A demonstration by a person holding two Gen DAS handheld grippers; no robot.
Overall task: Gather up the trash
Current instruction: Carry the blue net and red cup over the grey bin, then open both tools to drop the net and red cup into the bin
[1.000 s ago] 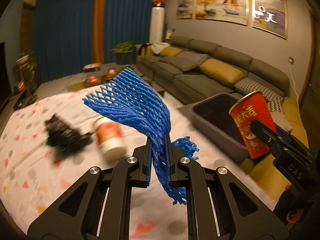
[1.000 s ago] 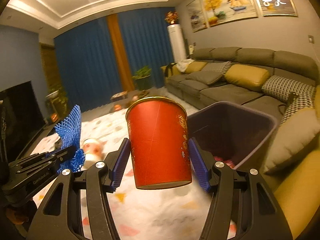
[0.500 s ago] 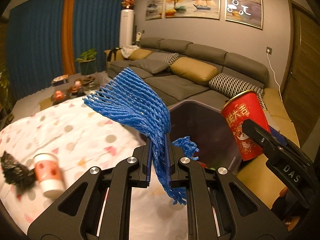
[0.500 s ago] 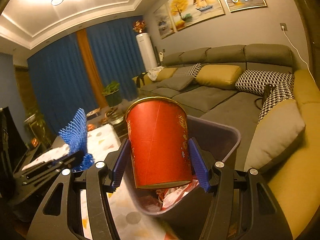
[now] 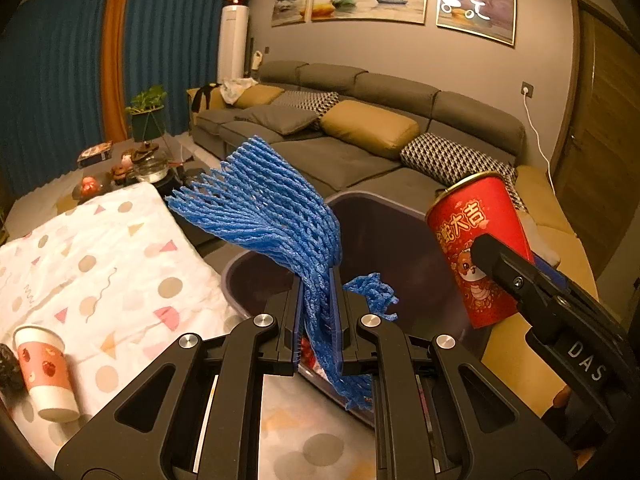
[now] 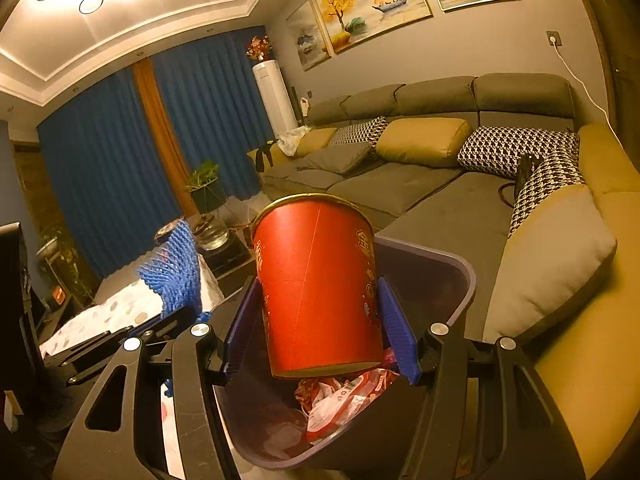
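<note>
My left gripper (image 5: pixel 318 320) is shut on a blue foam fruit net (image 5: pixel 268 216) that fans out up and to the left, over the near rim of a dark purple trash bin (image 5: pixel 384 240). My right gripper (image 6: pixel 320 328) is shut on an upright red paper cup (image 6: pixel 320 284) and holds it above the same bin (image 6: pixel 464 280), which has crumpled red and white wrappers (image 6: pixel 344 396) inside. The left wrist view shows the red cup (image 5: pixel 476 248) to the right, over the bin's right side. The net (image 6: pixel 176 272) appears left of the cup in the right wrist view.
A white and pink paper cup (image 5: pixel 44 368) lies beside a dark crumpled object (image 5: pixel 8 364) on the patterned white cloth (image 5: pixel 100 264) to the left. A grey and mustard sofa (image 5: pixel 360 136) runs behind and to the right of the bin. A low table (image 5: pixel 132 164) with a glass pot stands farther back.
Both grippers swung right, from over the patterned cloth to over the bin. The bin now lies under the net and the cup, and its wrappers show. Both grips are unchanged.
</note>
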